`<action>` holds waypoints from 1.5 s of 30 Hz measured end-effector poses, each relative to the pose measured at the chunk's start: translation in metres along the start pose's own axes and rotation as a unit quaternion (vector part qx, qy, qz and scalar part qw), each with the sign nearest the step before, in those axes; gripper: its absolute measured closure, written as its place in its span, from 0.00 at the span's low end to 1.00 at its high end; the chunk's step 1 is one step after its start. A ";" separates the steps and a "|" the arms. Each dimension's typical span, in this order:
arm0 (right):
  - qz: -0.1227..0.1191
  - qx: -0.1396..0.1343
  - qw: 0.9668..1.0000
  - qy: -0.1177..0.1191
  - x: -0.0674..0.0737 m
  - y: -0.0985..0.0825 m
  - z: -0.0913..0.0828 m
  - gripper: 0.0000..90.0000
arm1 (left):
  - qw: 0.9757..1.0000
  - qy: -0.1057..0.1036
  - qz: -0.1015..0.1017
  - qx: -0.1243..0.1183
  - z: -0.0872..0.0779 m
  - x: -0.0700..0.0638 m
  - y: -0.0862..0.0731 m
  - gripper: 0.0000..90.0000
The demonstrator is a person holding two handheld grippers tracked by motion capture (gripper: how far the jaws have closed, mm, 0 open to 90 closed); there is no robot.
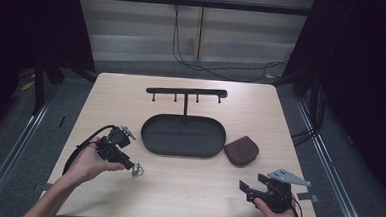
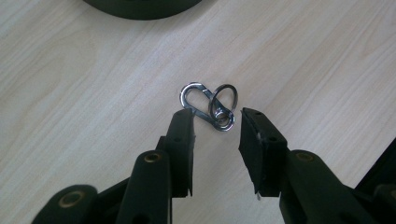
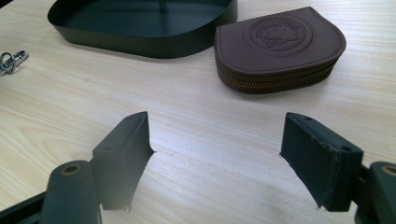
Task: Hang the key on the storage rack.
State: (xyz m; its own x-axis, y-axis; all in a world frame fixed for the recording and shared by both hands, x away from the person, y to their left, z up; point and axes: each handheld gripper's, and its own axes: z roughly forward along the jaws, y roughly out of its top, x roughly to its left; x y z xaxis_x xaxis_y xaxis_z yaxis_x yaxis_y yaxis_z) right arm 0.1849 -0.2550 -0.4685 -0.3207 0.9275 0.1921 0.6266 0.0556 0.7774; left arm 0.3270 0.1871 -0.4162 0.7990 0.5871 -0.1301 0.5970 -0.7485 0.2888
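Observation:
A small silver snap clip with a key ring (image 2: 210,105) lies flat on the wooden table (image 1: 187,188). My left gripper (image 2: 215,115) hovers right over it, jaws open; the clip sits just past the fingertips, not pinched. From above, the left gripper (image 1: 130,164) is at the table's left front, with the clip (image 1: 137,171) at its tip. My right gripper (image 1: 253,182) rests near the front right edge, jaws wide open and empty (image 3: 217,128). The clip (image 3: 11,59) also shows far left in the right gripper view.
A black oval tray (image 1: 183,153) sits mid-table, its wall (image 3: 154,44) ahead of the right gripper. A brown zipped leather pouch (image 1: 241,150) lies at the tray's right end (image 3: 280,42). Behind the tray stands a black hook rack (image 1: 187,92).

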 end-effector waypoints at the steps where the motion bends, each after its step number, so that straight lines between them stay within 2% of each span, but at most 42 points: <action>1: 0.000 0.000 1.000 0.000 0.000 0.000 0.000 0.26 | 1.000 0.001 0.001 -0.001 0.001 0.000 0.001 0.72; 4: 0.000 0.000 1.000 0.001 0.000 0.000 0.000 0.26 | 1.000 0.001 0.010 -0.002 0.004 -0.001 0.005 0.71; 8: 0.000 0.000 1.000 0.000 0.001 0.000 0.000 0.26 | 1.000 -0.012 0.022 0.016 0.013 -0.001 0.009 0.77; 11: -0.001 -0.005 1.000 -0.003 0.001 0.000 -0.002 0.26 | 0.999 -0.019 0.018 0.027 0.017 0.001 0.011 0.79; 18: -0.001 0.000 1.000 0.000 0.001 0.000 -0.001 0.26 | 0.999 -0.035 0.008 0.028 0.017 0.011 0.012 0.82; 23: -0.001 0.001 1.000 0.002 0.001 0.000 0.000 0.26 | 0.998 -0.038 0.009 0.041 0.027 0.015 0.015 0.78; 30: 0.002 0.000 1.000 0.005 0.000 0.000 0.000 0.25 | 0.998 -0.046 0.010 0.047 0.035 0.019 0.018 0.79; 33: 0.001 0.001 1.000 0.007 0.000 0.000 0.000 0.25 | 0.997 -0.049 0.010 0.051 0.039 0.018 0.018 0.80; 36: 0.000 0.003 1.000 0.008 0.000 0.000 0.001 0.25 | 0.997 -0.053 0.020 0.057 0.042 0.017 0.019 0.81; 45: 0.006 0.012 1.000 0.015 -0.001 0.000 0.002 0.23 | 0.996 -0.055 0.022 0.062 0.050 0.014 0.019 0.79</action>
State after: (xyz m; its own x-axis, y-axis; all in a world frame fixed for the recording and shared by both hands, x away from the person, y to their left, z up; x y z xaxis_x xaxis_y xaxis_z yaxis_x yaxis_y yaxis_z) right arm 0.1866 -0.2546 -0.4703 -0.3340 0.9166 0.2196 0.6469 0.0535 0.7607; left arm 0.3537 0.1658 -0.4596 0.8232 0.5216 -0.2243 0.5608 -0.8087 0.1774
